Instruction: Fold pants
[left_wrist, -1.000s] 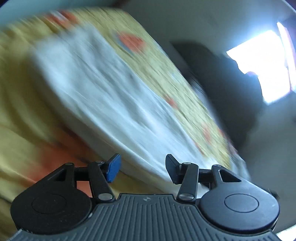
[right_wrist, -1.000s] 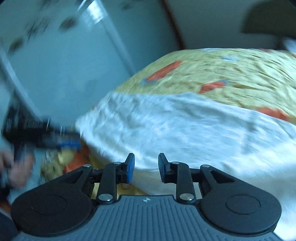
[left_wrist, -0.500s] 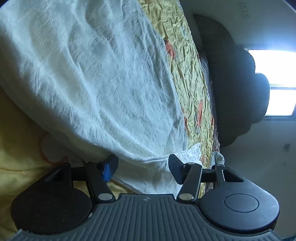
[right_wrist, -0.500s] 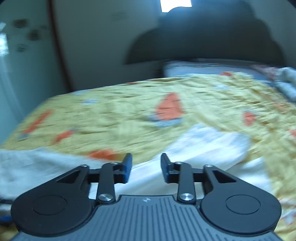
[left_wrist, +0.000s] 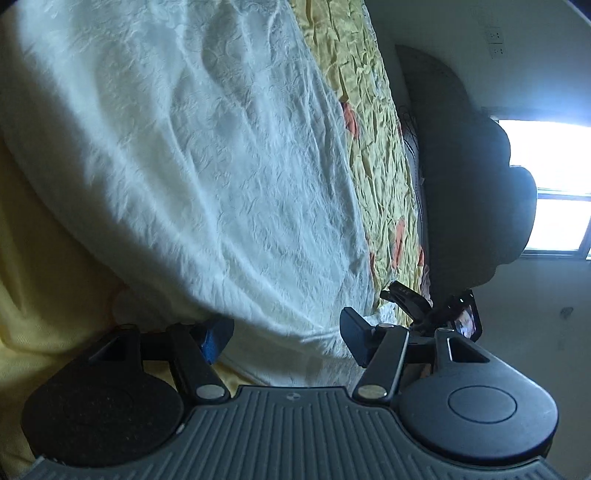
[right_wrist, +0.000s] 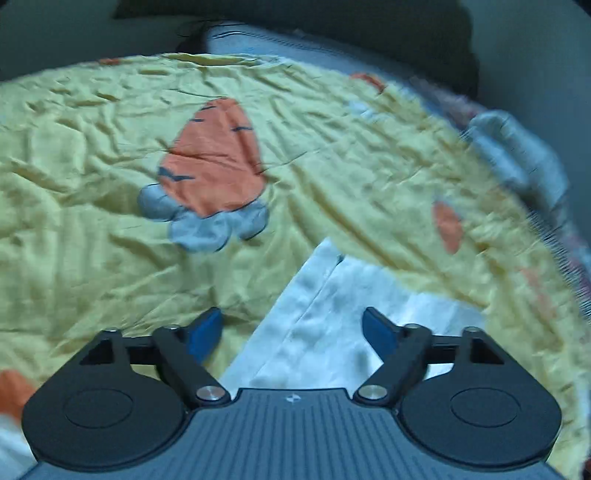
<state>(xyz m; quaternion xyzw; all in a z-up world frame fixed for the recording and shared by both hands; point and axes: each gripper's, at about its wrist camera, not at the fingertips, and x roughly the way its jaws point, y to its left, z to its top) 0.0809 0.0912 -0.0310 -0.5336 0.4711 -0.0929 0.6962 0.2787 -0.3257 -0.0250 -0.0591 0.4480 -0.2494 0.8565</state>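
The white textured pants (left_wrist: 207, 166) lie spread flat on a yellow bedspread (left_wrist: 373, 122) and fill most of the left wrist view. My left gripper (left_wrist: 286, 332) is open, its jaws standing wide on either side of the near edge of the pants. In the right wrist view a corner of the pants (right_wrist: 332, 314) with a hemmed edge lies between my right gripper's jaws. My right gripper (right_wrist: 291, 328) is open over that corner. The right gripper also shows in the left wrist view (left_wrist: 410, 299) at the far corner of the pants.
The bedspread (right_wrist: 92, 206) is yellow with an orange carrot print (right_wrist: 214, 155). A dark headboard (left_wrist: 465, 177) and a bright window (left_wrist: 554, 192) lie beyond the bed. A grey pillow (right_wrist: 517, 158) sits at the bed's far right.
The right gripper has swung from the long edge to a hemmed corner of the pants and opened wide. The left gripper has settled at the near edge; its view has sharpened.
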